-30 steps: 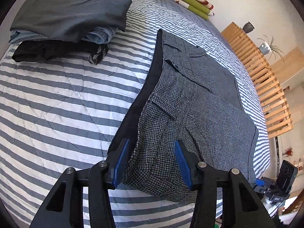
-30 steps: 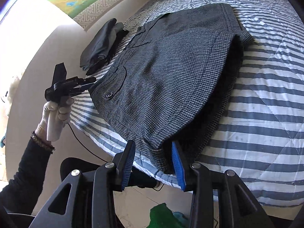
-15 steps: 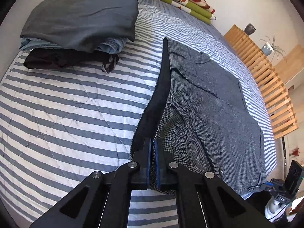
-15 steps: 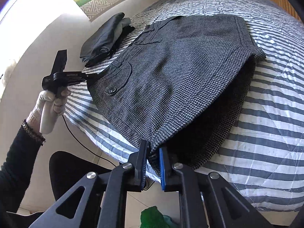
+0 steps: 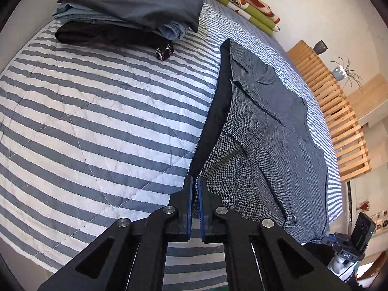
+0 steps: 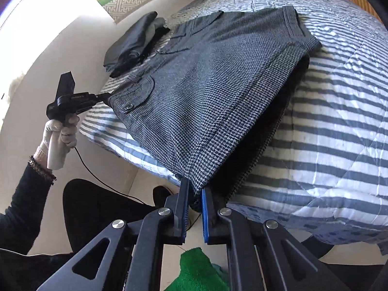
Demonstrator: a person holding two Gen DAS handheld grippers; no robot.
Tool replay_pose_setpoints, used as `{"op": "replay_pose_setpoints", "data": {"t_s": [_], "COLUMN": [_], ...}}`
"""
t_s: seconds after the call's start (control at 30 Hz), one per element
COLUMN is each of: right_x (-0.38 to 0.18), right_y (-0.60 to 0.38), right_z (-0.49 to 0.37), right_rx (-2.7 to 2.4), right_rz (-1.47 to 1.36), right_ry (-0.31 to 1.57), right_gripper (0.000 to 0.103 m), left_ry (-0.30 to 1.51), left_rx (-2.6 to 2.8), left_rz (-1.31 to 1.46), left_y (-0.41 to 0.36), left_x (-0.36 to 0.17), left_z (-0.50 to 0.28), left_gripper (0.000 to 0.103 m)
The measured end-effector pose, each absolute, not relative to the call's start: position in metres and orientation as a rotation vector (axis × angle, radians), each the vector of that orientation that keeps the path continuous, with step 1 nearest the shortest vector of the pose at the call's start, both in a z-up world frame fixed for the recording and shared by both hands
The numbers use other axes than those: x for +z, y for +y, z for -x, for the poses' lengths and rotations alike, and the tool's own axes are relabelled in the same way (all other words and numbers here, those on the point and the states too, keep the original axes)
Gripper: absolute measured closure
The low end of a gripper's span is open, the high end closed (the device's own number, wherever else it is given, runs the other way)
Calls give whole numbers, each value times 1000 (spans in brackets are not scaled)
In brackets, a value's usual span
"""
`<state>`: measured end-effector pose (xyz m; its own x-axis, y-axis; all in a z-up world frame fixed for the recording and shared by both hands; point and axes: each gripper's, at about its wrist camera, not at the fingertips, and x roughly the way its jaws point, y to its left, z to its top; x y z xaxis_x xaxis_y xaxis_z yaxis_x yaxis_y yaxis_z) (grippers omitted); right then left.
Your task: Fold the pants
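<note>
Grey houndstooth pants (image 5: 271, 140) lie on the striped bed with their near edge lifted off it, dark lining showing underneath. My left gripper (image 5: 195, 181) is shut on the waist corner of the pants. In the right wrist view the same pants (image 6: 213, 92) stretch taut from the far side down to my right gripper (image 6: 194, 191), which is shut on the other near corner. The left gripper (image 6: 106, 96), held by a gloved hand (image 6: 59, 133), pinches the waistband beside a buttoned pocket.
A stack of folded clothes (image 5: 131, 7) sits at the far left of the striped quilt (image 5: 84, 121). Green and red cushions (image 5: 242, 2) lie at the headboard end. Wooden slats (image 5: 339, 126) run along the right. A green cloth (image 6: 198, 271) lies on the floor.
Both grippers were open around the pants' edge one second ago; they have shut on the fabric and lifted it, pulling the near edge up and taut.
</note>
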<state>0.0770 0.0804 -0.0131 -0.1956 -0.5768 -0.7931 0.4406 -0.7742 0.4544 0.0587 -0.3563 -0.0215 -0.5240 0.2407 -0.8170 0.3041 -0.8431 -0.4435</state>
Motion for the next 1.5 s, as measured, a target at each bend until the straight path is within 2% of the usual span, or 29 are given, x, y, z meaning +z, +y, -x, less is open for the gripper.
{"op": "replay_pose_setpoints", "data": {"t_s": [0.13, 0.27, 0.4, 0.43, 0.5, 0.57, 0.63, 0.67, 0.7, 0.77, 0.9, 1.0, 1.1, 1.23, 1.33, 1.37, 1.4, 1.5], "right_x": [-6, 4, 9, 7, 6, 4, 3, 4, 6, 13, 31, 56, 89, 115, 99, 88, 77, 40], "right_y": [78, 84, 83, 77, 69, 64, 63, 63, 65, 71, 84, 93, 104, 114, 125, 126, 125, 115], "right_z": [-74, -84, -97, -99, -104, -107, -108, -108, -108, -107, -99, -90, -73, -38, -29, -32, -37, -53], "right_rx": [-2034, -2073, -2077, -2086, -2111, -2129, -2149, -2155, -2159, -2172, -2202, -2235, -2274, -2289, -2203, -2176, -2153, -2070], "right_rz": [-1406, -1367, -1308, -1299, -1269, -1245, -1240, -1237, -1228, -1206, -1172, -1105, -1014, -983, -1092, -1133, -1175, -1284], "right_ry": [-122, -30, 53, 95, 184, 243, 269, 282, 283, 249, 158, 81, -11, -83, -120, -111, -89, -46], "right_gripper": [93, 86, 69, 69, 68, 69, 76, 91, 95, 97, 99, 103, 103, 103, 100, 97, 89, 83], "left_ry": [818, 811, 812, 815, 818, 809, 836, 820, 783, 726, 806, 799, 782, 646, 637, 653, 665, 736], "left_rx": [-2568, -2561, -2548, -2547, -2553, -2547, -2527, -2528, -2533, -2554, -2603, -2670, -2709, -2746, -2727, -2710, -2689, -2638], "left_rz": [-1520, -1524, -1522, -1521, -1512, -1486, -1506, -1512, -1517, -1503, -1406, -1334, -1319, -1366, -1400, -1412, -1423, -1446], "left_y": [-352, -351, -349, -348, -348, -349, -350, -349, -346, -341, -346, -343, -334, -312, -309, -310, -313, -324], "left_x": [-20, -21, -24, -23, -23, -23, -29, -30, -31, -25, 4, 39, 65, 78, 66, 59, 52, 31], "left_z": [-56, -57, -54, -55, -55, -57, -59, -60, -60, -62, -60, -49, -21, 8, 6, 6, 3, -13], "left_gripper": [99, 99, 99, 99, 99, 91, 84, 84, 88, 92, 93, 94, 97, 98, 98, 98, 98, 99]}}
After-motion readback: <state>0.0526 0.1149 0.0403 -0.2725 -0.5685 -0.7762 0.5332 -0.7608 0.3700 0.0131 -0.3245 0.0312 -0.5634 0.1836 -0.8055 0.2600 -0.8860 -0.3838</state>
